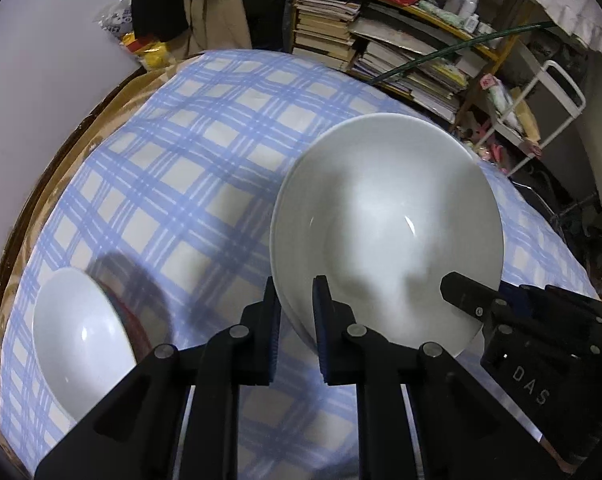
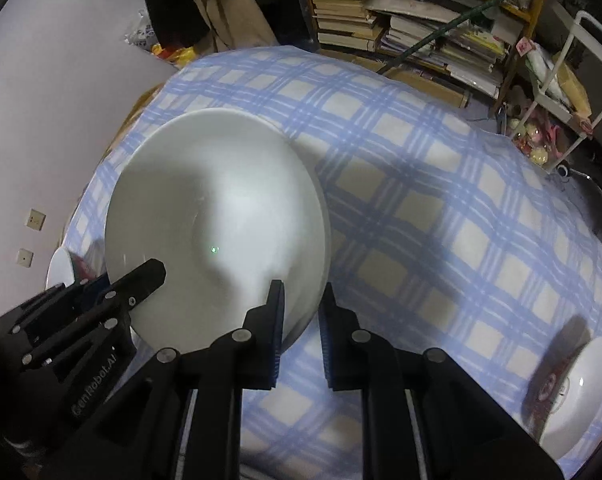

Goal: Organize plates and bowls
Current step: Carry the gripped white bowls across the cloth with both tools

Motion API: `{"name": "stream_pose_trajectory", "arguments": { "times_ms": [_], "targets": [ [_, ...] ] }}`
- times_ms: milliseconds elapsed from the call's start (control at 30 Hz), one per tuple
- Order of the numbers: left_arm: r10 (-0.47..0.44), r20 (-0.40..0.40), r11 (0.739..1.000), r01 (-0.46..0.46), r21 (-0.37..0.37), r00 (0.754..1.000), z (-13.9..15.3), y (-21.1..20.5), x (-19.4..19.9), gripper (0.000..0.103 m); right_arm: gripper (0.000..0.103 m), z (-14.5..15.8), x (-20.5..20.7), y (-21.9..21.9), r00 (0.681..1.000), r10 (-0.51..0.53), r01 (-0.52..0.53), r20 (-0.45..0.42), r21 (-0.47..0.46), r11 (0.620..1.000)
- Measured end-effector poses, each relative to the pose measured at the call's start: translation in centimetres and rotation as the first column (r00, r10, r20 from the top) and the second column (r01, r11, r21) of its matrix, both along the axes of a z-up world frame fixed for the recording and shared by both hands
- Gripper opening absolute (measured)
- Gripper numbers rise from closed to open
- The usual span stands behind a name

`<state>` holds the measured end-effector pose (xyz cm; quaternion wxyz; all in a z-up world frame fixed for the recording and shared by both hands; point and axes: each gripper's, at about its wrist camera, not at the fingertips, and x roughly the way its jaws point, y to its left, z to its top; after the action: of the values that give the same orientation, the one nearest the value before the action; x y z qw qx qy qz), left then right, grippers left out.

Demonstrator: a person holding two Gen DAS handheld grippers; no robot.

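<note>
A large white bowl (image 1: 385, 224) is held above the blue checked tablecloth (image 1: 173, 152); it also shows in the right wrist view (image 2: 217, 216). My left gripper (image 1: 297, 312) is shut on the bowl's near left rim. My right gripper (image 2: 301, 312) is shut on the bowl's near right rim; it also shows in the left wrist view (image 1: 481, 312) at the bowl's right edge. The left gripper shows in the right wrist view (image 2: 141, 292) at the bowl's left edge. A second white bowl with a red outside (image 1: 81, 344) sits on the cloth at the left. A third bowl (image 2: 573, 396) sits at the right.
A cluttered bookshelf (image 1: 401, 36) stands behind the table. A white metal cart (image 1: 549, 104) stands to the right. The pale wall (image 1: 41, 80) is on the left, with hanging clothes (image 1: 189, 0) beside it. The table's wooden edge (image 1: 61, 152) curves along the left.
</note>
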<state>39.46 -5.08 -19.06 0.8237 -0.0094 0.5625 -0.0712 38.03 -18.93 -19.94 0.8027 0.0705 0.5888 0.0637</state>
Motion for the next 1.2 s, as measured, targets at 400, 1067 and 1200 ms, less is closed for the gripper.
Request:
{"name": "stream_pose_trajectory", "arguments": {
  "times_ms": [400,1067,1200],
  "targets": [
    [-0.100,0.035,0.993,0.103,-0.066,0.994,4.7,-4.0,-5.3,0.017,0.018,3.9,-6.2,-4.0,0.999,-0.029,0.031,0.045,-0.048,0.998],
    [-0.185,-0.014,0.982,0.184,-0.037,0.983,3.4,-11.9,-14.2,0.017,0.018,3.9,-16.2,-11.3,0.991,-0.136,0.137,0.022,-0.066,0.988],
    [-0.185,-0.028,0.982,0.184,-0.032,0.982,2.6,-12.3,-15.1,0.017,0.018,3.6,-17.2,-11.8,0.989,-0.144,0.145,0.022,-0.063,0.987]
  ]
}}
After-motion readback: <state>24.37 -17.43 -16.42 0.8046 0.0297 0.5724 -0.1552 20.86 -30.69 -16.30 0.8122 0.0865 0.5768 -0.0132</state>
